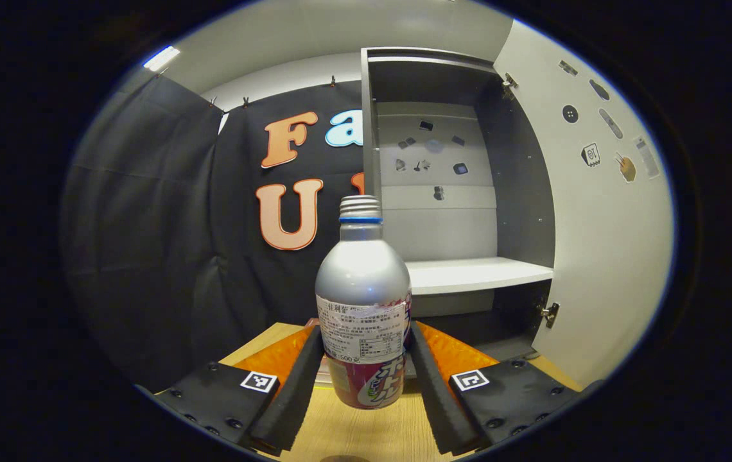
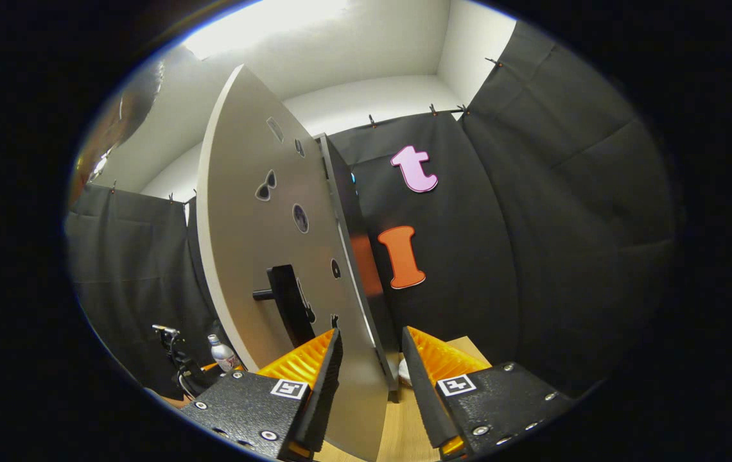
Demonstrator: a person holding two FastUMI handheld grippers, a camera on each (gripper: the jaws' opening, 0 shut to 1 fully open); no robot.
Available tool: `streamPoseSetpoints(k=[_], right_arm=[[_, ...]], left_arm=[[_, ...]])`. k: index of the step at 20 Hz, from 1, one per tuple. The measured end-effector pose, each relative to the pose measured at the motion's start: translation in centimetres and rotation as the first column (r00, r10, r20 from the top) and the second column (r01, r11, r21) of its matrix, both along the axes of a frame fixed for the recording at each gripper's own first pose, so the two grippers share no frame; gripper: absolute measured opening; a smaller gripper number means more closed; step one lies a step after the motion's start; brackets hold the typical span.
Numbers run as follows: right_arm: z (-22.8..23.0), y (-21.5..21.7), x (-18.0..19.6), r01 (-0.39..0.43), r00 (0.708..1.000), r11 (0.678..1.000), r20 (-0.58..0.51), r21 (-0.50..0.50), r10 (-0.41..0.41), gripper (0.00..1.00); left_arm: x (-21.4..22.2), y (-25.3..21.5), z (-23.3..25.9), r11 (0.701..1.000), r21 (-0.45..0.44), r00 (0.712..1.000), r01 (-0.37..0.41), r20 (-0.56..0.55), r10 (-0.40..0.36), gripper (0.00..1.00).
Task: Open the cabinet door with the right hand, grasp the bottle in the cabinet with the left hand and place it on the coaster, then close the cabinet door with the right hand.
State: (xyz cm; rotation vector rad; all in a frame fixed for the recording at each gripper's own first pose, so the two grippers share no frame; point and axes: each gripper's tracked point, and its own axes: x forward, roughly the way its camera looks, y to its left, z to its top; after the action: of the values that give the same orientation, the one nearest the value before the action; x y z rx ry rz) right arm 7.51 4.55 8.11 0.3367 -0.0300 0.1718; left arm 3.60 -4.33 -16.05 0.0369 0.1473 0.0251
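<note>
Silver aluminium bottle (image 1: 363, 301) stands clamped between the left tool (image 1: 366, 375) fingers above the wooden bench (image 1: 372, 433), while the right tool (image 2: 372, 385) straddles the open cabinet door (image 2: 257, 256) edge, jaws apart.

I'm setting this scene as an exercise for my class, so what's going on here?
A person is working with two hand-held grippers. The left gripper is shut on a bottle, held upright above the table in front of the open cabinet. Its shelf is bare. The right gripper is open, its fingers either side of the edge of the open door; whether they touch it is unclear. The coaster can't be made out.
</note>
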Motion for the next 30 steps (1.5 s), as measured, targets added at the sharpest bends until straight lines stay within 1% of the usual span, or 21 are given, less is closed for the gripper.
streamPoseSetpoints(k=[1, 2, 3, 5, 7, 8, 9, 12, 13, 14, 17, 19, 22, 23, 25, 27, 30], right_arm=[[-0.3, 0.0, 0.3, -0.011, 1.0, 1.0, -0.009, 0.001, 0.011, 0.59], [-0.5, 0.0, 0.7, -0.018, 1.0, 1.0, -0.02, 0.004, 0.018, 0.59], [-0.7, 0.0, 1.0, -0.028, 0.999, 1.0, -0.028, 0.008, 0.029, 0.59], [-1.3, 0.0, 1.6, -0.039, 0.998, 0.999, -0.044, 0.008, 0.039, 0.59], [-2.0, -0.3, 2.5, -0.043, 0.997, 0.999, -0.066, -0.005, 0.042, 0.59], [-2.4, -0.4, 2.7, -0.044, 0.996, 0.999, -0.079, -0.007, 0.043, 0.59], [-2.6, -0.4, 3.0, -0.045, 0.996, 0.999, -0.083, -0.003, 0.045, 0.59], [-3.7, -0.3, 3.9, -0.062, 0.992, 0.998, -0.113, 0.012, 0.063, 0.59], [-4.0, -0.3, 4.2, -0.056, 0.991, 0.998, -0.119, 0.015, 0.057, 0.59], [-4.3, -0.6, 4.3, -0.05, 0.991, 0.999, -0.125, 0.018, 0.052, 0.59], [-5.0, -1.5, 4.8, -0.022, 0.989, 0.999, -0.147, 0.032, 0.027, 0.59], [-5.0, -2.1, 4.9, -0.002, 0.988, 0.999, -0.155, 0.05, 0.01, 0.59], [-4.5, -2.8, 5.1, 0.019, 0.989, 0.997, -0.15, 0.072, -0.008, 0.59], [-4.5, -2.9, 5.1, 0.022, 0.988, 0.996, -0.152, 0.083, -0.009, 0.59], [-4.3, -3.3, 5.2, 0.037, 0.988, 0.995, -0.151, 0.094, -0.023, 0.6], [-4.4, -3.3, 5.3, 0.042, 0.987, 0.996, -0.158, 0.084, -0.029, 0.59], [-3.9, -3.1, 5.5, 0.033, 0.989, 0.997, -0.149, 0.07, -0.023, 0.6]], left_arm=[[-0.8, 0.4, -0.8, 1.0, 0.005, 1.0, -0.014, -0.01, 0.014, 0.84], [-1.5, 0.6, -1.6, 1.0, 0.009, 0.999, -0.026, -0.019, 0.026, 0.86], [-2.2, 0.7, -2.3, 0.999, 0.008, 0.999, -0.036, -0.026, 0.036, 0.84], [-3.5, 1.3, -3.3, 0.998, 0.008, 0.997, -0.066, -0.029, 0.066, 0.84], [-4.8, 2.1, -4.5, 0.995, 0.018, 0.994, -0.103, -0.037, 0.104, 0.84], [-5.3, 2.3, -5.3, 0.993, 0.022, 0.992, -0.117, -0.046, 0.118, 0.86], [-5.8, 2.6, -6.1, 0.991, 0.035, 0.989, -0.132, -0.057, 0.134, 0.86], [-6.9, 2.4, -8.7, 0.989, 0.053, 0.986, -0.137, -0.086, 0.141, 0.82], [-7.3, 2.2, -9.5, 0.989, 0.057, 0.986, -0.136, -0.092, 0.141, 0.82], [-7.7, 2.3, -10.3, 0.988, 0.063, 0.984, -0.138, -0.101, 0.144, 0.84], [-8.7, 2.8, -12.6, 0.984, 0.073, 0.979, -0.161, -0.118, 0.169, 0.84], [-9.1, 3.2, -14.7, 0.982, 0.076, 0.972, -0.175, -0.144, 0.184, 0.84], [-9.8, 4.0, -17.0, 0.977, 0.085, 0.966, -0.196, -0.153, 0.207, 0.84], [-10.0, 4.1, -17.7, 0.977, 0.074, 0.965, -0.199, -0.158, 0.209, 0.84], [-10.3, 4.0, -18.8, 0.978, 0.079, 0.964, -0.195, -0.166, 0.206, 0.84], [-10.7, 4.2, -19.6, 0.976, 0.082, 0.964, -0.202, -0.161, 0.213, 0.84], [-11.2, 4.5, -21.0, 0.973, 0.063, 0.958, -0.224, -0.17, 0.232, 0.84]])
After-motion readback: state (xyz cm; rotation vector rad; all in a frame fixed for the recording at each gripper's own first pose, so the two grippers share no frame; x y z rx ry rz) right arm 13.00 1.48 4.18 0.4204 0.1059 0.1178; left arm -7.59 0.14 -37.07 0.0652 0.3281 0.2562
